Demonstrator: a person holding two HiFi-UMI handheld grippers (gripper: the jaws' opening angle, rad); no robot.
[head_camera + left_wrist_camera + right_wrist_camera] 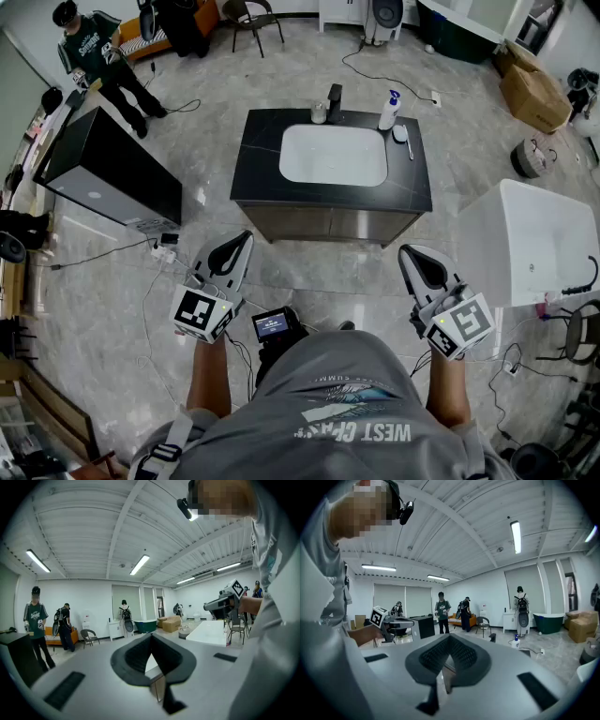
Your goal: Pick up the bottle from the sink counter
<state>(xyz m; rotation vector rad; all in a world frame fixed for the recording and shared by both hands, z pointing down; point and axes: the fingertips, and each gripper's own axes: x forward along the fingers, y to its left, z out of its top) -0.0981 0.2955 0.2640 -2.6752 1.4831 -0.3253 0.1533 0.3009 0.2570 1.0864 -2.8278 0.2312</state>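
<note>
The black sink surface (pixel 258 159) stands well ahead of the left gripper (pixel 242 242) and right gripper (pixel 409 257). Both are empty, with their fingers (pixel 136 657) pressed together. The white spray bottle (pixel 389 111) stands upright at the surface's far right, well beyond the right fingers.

Bright, even light from ceiling tubes (pixel 140 564), faint shadows, strong fisheye bending, dark vignetted corners
</note>
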